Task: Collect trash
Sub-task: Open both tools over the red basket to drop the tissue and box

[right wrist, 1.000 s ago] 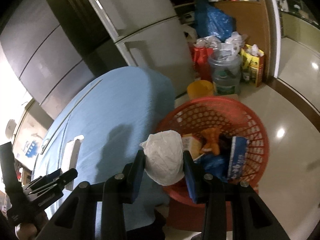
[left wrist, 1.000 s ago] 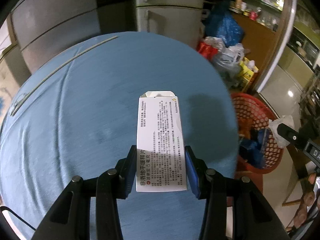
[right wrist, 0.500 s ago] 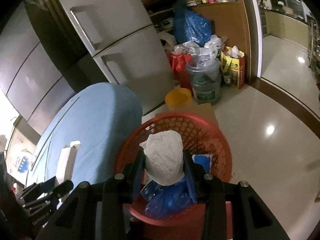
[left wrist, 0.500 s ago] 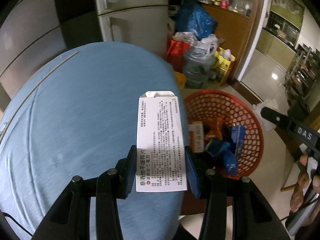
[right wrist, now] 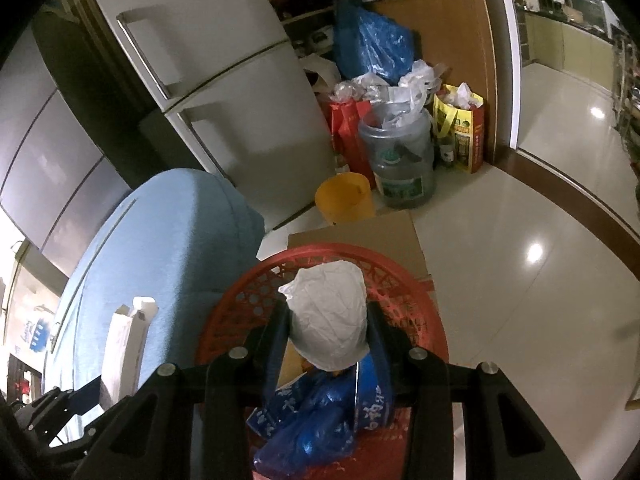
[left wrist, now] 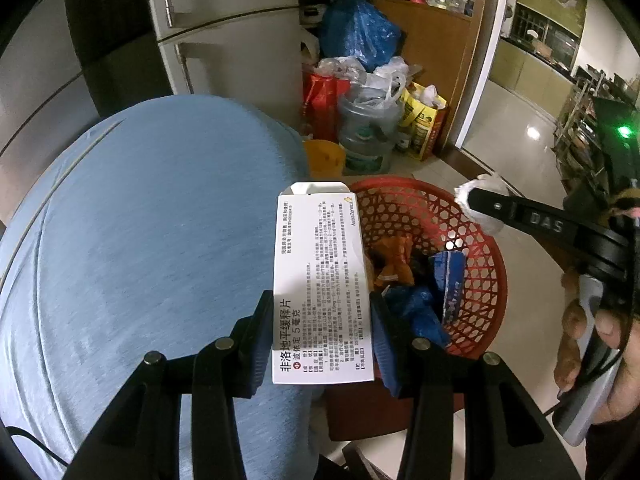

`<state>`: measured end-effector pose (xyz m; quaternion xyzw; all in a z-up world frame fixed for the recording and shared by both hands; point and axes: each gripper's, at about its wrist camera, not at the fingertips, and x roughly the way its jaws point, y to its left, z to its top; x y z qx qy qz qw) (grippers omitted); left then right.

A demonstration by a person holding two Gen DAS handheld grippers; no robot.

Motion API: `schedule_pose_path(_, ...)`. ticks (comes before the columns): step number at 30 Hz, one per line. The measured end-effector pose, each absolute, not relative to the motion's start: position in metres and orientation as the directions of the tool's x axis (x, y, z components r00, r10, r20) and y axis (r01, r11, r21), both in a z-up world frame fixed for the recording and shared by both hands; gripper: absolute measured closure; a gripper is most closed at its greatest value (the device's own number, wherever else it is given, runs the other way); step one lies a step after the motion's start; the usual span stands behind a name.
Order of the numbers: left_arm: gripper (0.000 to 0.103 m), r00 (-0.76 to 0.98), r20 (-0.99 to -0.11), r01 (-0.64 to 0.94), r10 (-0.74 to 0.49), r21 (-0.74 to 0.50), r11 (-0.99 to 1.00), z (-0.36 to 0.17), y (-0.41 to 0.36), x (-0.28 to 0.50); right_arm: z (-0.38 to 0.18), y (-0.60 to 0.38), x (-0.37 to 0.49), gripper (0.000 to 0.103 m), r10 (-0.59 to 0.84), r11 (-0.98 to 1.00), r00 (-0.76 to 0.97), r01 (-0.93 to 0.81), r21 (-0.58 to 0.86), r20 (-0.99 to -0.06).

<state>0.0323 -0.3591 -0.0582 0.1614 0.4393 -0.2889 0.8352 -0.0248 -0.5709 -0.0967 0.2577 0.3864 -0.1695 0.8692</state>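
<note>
Left wrist view: left gripper [left wrist: 322, 332] is clamped on a white medicine box [left wrist: 320, 280] at frame center, over the edge of the blue worktop [left wrist: 140, 240], red basket [left wrist: 480, 248] to its right.

Right wrist view: right gripper [right wrist: 327, 336] holds a crumpled white wad [right wrist: 330, 320] over the basket at lower center, jaws just easing apart, pads still touching it.

One red basket [left wrist: 486, 280] sits on the floor, and one white medicine box [left wrist: 322, 280] and one crumpled white paper wad [right wrist: 330, 320] are over it. Two grippers show, one left gripper [left wrist: 320, 336] and one right gripper [right wrist: 326, 340]. Farther off stand one yellow bucket [right wrist: 346, 198] and one clear water jug [right wrist: 400, 160].
</note>
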Motion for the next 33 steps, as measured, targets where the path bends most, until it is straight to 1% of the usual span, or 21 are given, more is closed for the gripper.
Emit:
schedule_pose_path(1, 0.056, 0.447, -0.827, 0.625, -0.34, 0.017, 0.781, -0.058, -0.359, 0.033, -0.1, -0.572, -0.022, 0.059, -0.084, 0.811, 0.635, 0.492, 0.318, -0.768)
schedule_pose_path(2, 0.056, 0.446, -0.828, 0.625, -0.34, 0.016, 0.78, -0.058, -0.36, 0.033, -0.102, -0.574, -0.02, 0.053, -0.078, 0.808, 0.629, 0.494, 0.32, -0.773)
schedule_pose_path(4, 0.056, 0.444, -0.828, 0.627, -0.341, 0.015, 0.779, -0.058, -0.362, 0.033, -0.106, -0.578, -0.019, 0.047, -0.076, 0.799, 0.618, 0.507, 0.323, -0.783)
schedule_pose_path(13, 0.056, 0.426, -0.839, 0.641, -0.338, 0.016, 0.768, -0.063, -0.37, 0.036, -0.106, -0.58, -0.04, 0.046, -0.084, 0.776, 0.623, 0.531, 0.342, -0.777)
schedule_pose_path(26, 0.056, 0.386, -0.859, 0.68, -0.336, 0.019, 0.733, -0.073, -0.404, 0.034, -0.093, -0.586, -0.074, 0.046, -0.1, 0.739, 0.653, 0.554, 0.383, -0.75)
schedule_pose_path(33, 0.055, 0.368, -0.876, 0.688, -0.313, 0.029, 0.725, -0.079, -0.417, 0.039, -0.087, -0.588, -0.081, 0.046, -0.111, 0.734, 0.661, 0.558, 0.387, -0.742)
